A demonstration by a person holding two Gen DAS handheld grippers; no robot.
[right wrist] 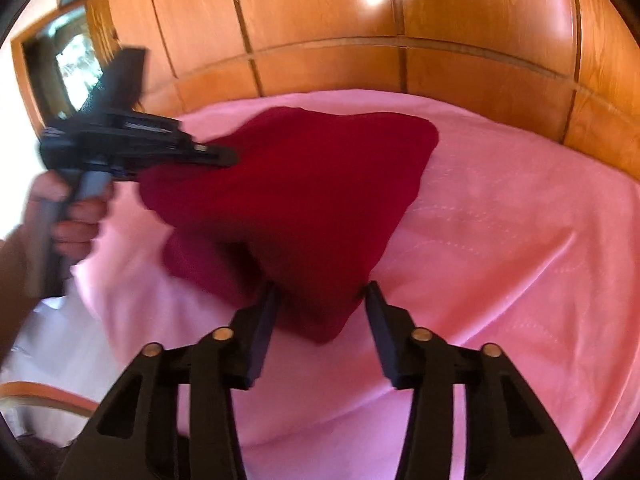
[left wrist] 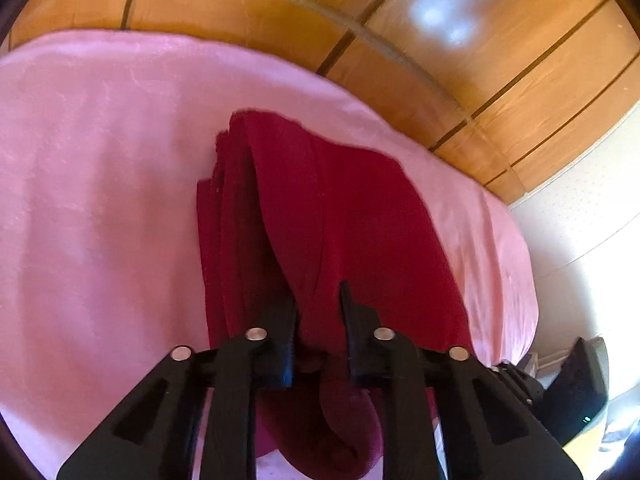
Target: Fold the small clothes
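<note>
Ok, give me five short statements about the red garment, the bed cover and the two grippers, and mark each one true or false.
1. The red garment lies on a pink bed cover. True.
2. The garment is spread out flat in a single layer. False: it is bunched, with several folds stacked along one side.
3. Red fabric sits between the fingers of the left gripper. True.
4. The right gripper is off to the side of the garment, over bare cover. False: a corner of the garment lies between its fingers.
5. Wooden panelling stands behind the bed. True.
</note>
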